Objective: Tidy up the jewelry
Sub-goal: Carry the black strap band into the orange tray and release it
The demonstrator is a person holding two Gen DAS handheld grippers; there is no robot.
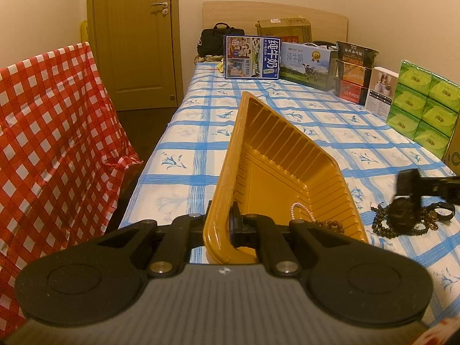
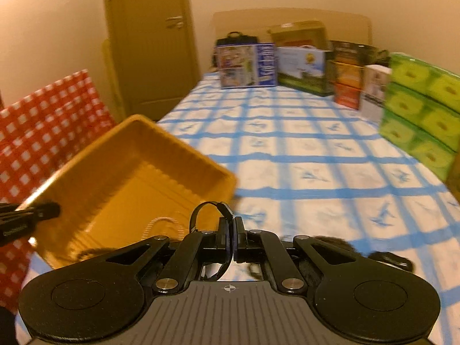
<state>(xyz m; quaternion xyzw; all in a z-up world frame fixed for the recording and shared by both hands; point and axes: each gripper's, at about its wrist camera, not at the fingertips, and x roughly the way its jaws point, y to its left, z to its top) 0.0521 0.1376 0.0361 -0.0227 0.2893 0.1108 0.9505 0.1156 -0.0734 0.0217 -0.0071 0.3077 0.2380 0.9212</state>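
Left gripper (image 1: 222, 227): fingers pinch the near wall of the tray (image 1: 276, 155), tilted up off the bed (image 1: 201, 132); pearls (image 1: 299, 211) lie inside. Keep that tilt steady. Right gripper (image 2: 233, 237): fingers pressed together on a thin black band (image 2: 207, 210), likely a watch. Carry it left over the rim, lower, then release. Dark beads (image 1: 382, 224) wait on the bed at right

The bed (image 1: 258, 132) has a blue checked sheet. Dark beads (image 1: 385, 227) lie right of the left claw (image 1: 221, 224). Boxes (image 1: 307, 63) stand far ahead.
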